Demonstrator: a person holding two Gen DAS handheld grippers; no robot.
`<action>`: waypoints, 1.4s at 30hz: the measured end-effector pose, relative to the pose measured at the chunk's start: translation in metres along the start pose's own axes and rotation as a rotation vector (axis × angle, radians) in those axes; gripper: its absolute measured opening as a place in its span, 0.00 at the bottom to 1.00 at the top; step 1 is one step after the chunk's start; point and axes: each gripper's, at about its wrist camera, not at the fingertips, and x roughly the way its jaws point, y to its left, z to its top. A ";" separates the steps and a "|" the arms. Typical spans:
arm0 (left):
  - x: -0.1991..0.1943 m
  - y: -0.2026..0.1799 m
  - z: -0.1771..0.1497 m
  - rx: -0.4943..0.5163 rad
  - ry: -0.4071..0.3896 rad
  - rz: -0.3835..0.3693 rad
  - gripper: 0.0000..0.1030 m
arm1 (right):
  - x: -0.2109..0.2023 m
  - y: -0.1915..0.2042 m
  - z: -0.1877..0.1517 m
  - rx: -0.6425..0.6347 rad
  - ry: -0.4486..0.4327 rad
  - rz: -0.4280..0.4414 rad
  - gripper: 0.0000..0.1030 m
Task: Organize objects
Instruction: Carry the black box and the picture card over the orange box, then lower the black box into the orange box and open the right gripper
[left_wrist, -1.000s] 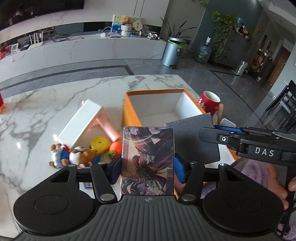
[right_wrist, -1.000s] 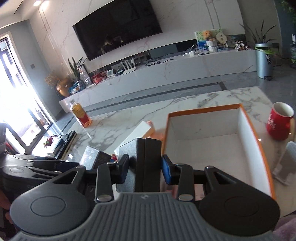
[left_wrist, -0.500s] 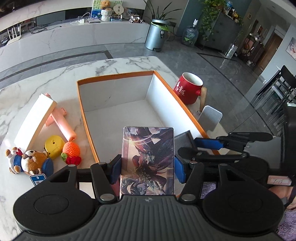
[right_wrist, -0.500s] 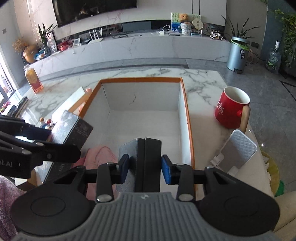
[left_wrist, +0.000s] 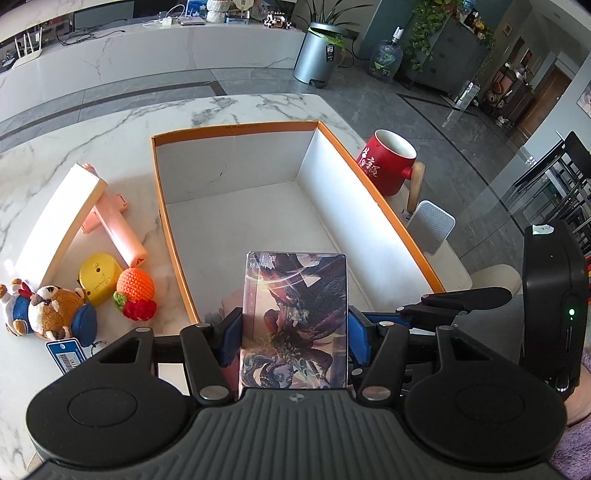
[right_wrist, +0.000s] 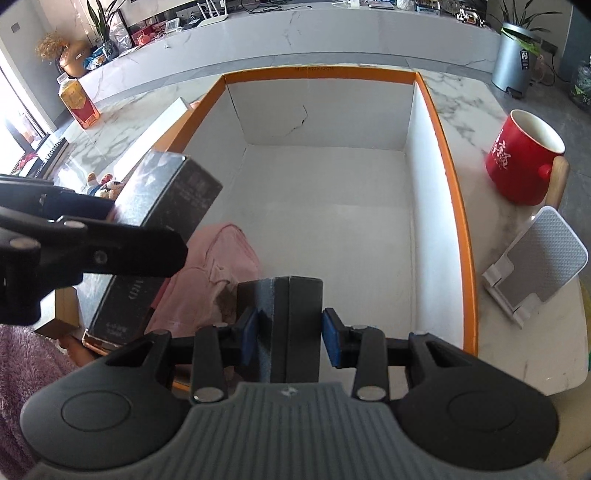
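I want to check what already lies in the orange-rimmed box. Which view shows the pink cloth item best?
The right wrist view: the pink cloth item lies unobstructed inside the orange-rimmed box. In the left wrist view only a sliver shows beside the held box.

Orange-rimmed white box (left_wrist: 236, 127), red mug (left_wrist: 388, 166), grey-veined white marble table (left_wrist: 110, 140).

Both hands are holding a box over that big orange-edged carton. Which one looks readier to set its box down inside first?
Probably the right. Its tool holds the dark grey box over bare carton floor. The left tool holds the illustrated box above a pink cloth.
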 end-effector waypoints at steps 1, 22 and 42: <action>0.001 0.000 0.000 -0.002 0.002 -0.002 0.65 | 0.000 0.001 0.000 -0.008 -0.002 -0.003 0.39; -0.002 0.006 -0.003 -0.018 -0.014 -0.028 0.65 | 0.007 -0.012 0.001 0.143 0.110 0.185 0.39; 0.002 -0.003 -0.004 -0.020 -0.006 -0.015 0.65 | -0.054 -0.031 0.002 0.104 -0.013 0.250 0.40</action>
